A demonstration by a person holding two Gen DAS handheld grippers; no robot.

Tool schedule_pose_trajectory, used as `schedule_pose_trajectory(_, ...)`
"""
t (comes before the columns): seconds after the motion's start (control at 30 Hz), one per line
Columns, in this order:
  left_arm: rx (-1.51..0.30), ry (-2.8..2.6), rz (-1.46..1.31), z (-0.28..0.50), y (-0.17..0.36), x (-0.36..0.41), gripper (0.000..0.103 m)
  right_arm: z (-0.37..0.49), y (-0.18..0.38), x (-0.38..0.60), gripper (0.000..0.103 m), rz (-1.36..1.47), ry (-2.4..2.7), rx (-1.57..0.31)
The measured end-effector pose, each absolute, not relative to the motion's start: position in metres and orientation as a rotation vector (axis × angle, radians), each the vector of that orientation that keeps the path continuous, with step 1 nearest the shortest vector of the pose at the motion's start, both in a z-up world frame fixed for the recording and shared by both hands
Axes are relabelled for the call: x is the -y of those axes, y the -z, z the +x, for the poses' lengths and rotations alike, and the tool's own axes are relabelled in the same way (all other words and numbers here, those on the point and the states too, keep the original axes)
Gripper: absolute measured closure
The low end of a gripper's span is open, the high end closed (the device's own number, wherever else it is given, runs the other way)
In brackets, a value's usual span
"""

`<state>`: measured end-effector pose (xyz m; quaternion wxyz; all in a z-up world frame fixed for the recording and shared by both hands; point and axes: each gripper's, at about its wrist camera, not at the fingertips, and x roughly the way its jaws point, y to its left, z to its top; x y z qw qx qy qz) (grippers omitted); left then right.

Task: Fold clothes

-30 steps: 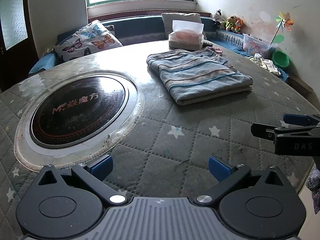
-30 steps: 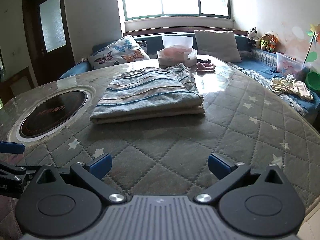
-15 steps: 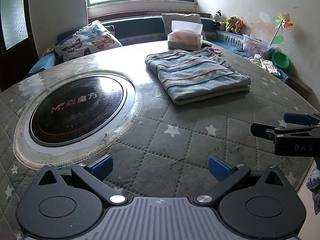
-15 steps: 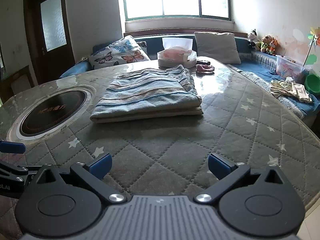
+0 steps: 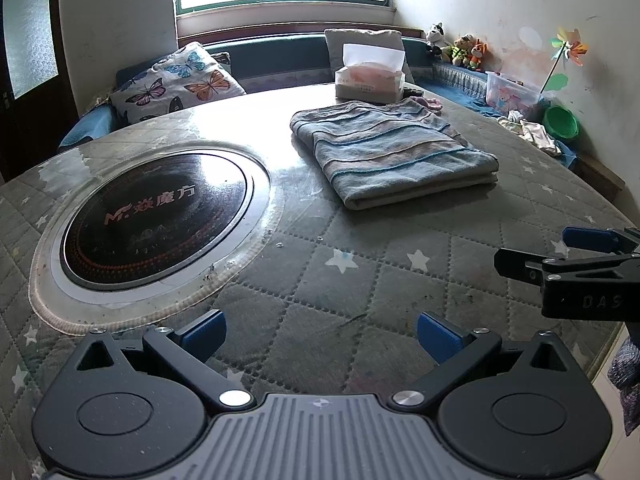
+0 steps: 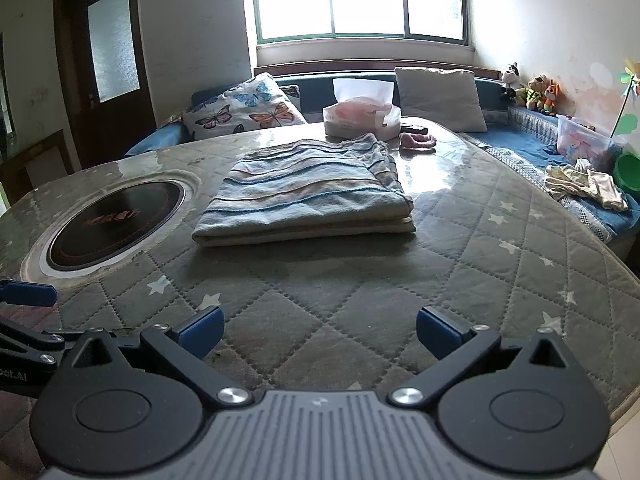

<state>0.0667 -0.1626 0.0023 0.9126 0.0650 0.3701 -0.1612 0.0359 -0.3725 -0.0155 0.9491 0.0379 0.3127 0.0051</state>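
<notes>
Our left gripper hangs low over the near edge of the round table, its blue-tipped fingers spread wide apart with nothing between them. From the left wrist view we see the folded striped garment lying flat on the far right part of the table, well apart from us. To its left sits the round black cooktop sunk into the quilted table cover. Behind the garment stands a tissue box, just beyond the fold. Our right gripper comes in from the right edge, held over the table rim. A butterfly pillow rests on the bench behind the table.

From the right wrist view, our right gripper also hovers above the near part of the table, fingers wide apart and empty. The folded striped garment lies straight ahead near the middle of the table, neat, in several layers. The cooktop is to its left, the tissue box behind it, and a small pink cloth lies beside that box. Part of our left gripper shows at the left edge; we cannot tell from here how its fingers stand. A heap of pale clothes lies on the bench at the right.
</notes>
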Motion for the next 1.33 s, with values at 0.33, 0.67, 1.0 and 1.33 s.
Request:
schedule_pose_trajectory(0.33,-0.756,0.337,0.131,0.063,-0.004,0.164,0.0,0.032,0.013,0.372,0.0,0.075,-0.009,-0.626)
schedule_pose_trajectory(0.67,-0.753,0.342,0.131,0.058,-0.005,0.165,0.0,0.029,0.011,0.371,0.0,0.072,-0.01,-0.62)
schedule_pose_trajectory(1.0,-0.743,0.338,0.126,0.052,-0.007,0.165,0.0,0.022,0.008,0.37,0.0,0.072,-0.011,-0.61)
schedule_pose_trajectory(1.33,-0.732,0.343,0.124,0.046,-0.011,0.165,0.0,0.017,0.005,0.369,0.0,0.068,-0.008,-0.598)
